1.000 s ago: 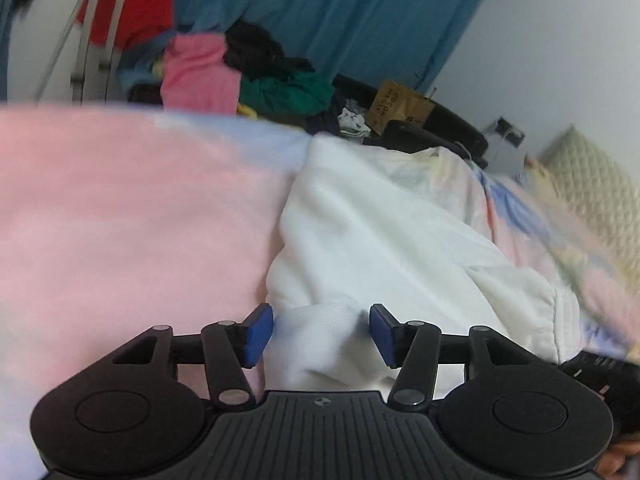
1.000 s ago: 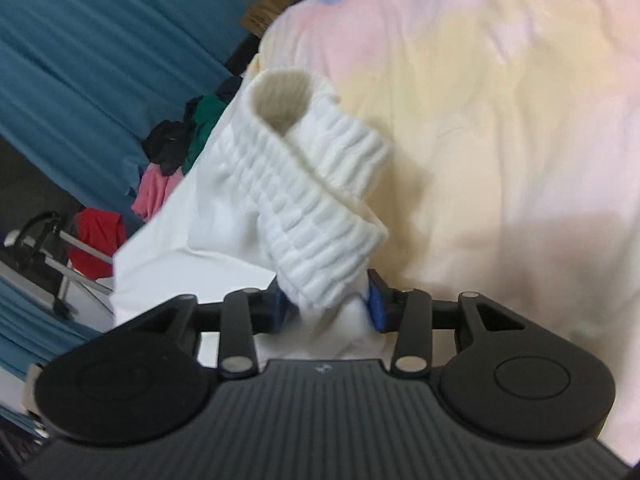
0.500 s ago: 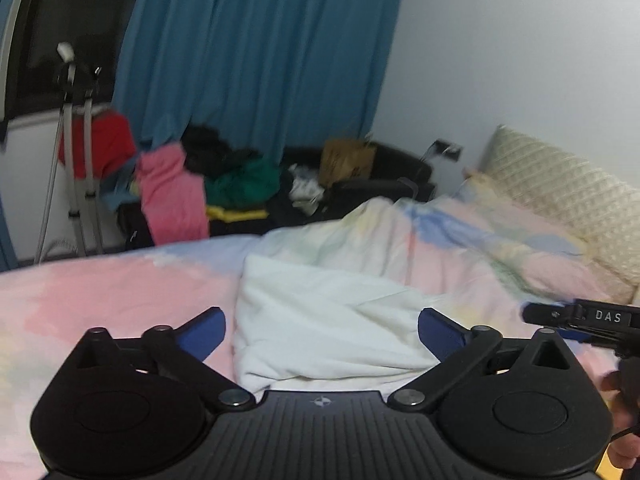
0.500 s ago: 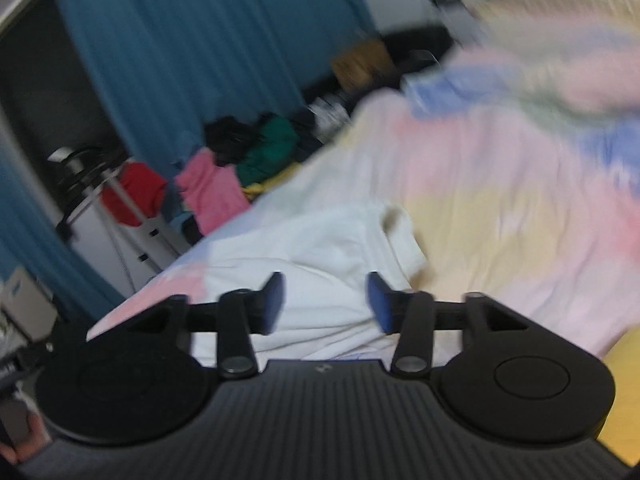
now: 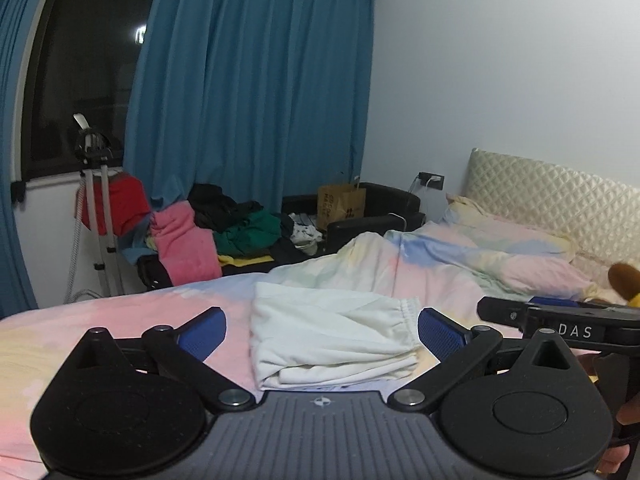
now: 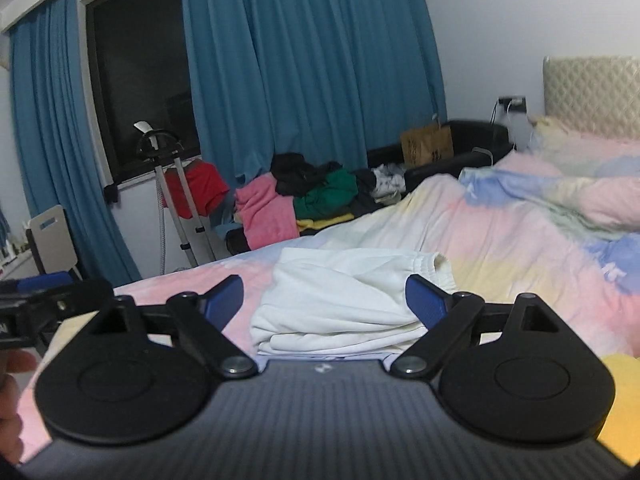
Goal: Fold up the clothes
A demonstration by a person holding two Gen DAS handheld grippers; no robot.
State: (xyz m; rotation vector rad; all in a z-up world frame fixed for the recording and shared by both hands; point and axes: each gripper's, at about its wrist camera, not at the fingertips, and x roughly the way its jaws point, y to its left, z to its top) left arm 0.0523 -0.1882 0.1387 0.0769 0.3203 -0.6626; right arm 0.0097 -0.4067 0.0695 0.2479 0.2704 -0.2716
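A white garment (image 5: 332,332) (image 6: 344,292) lies folded in a flat stack with an elastic hem on the pastel bedspread (image 5: 440,272) (image 6: 520,248). My left gripper (image 5: 322,330) hovers above and short of it, jaws wide open, nothing between the blue pads. My right gripper (image 6: 325,300) hangs beside it at about the same height. Its jaws are still opening and they are free of the cloth. Each view catches the other tool's black housing at its edge (image 5: 576,330) (image 6: 36,308), with a hand under it.
Beyond the bed's far edge, a pile of clothes (image 5: 224,224) (image 6: 304,196) covers a black sofa with a paper bag (image 5: 340,200). A metal stand (image 5: 96,216) and blue curtains are at the left. The headboard (image 5: 560,200), pillows and a brown plush toy (image 5: 624,280) are at the right.
Both grippers let go of the white garment, opened wide, rose and drew back from it. The right wrist rolled level. The garment now lies folded on the bed.
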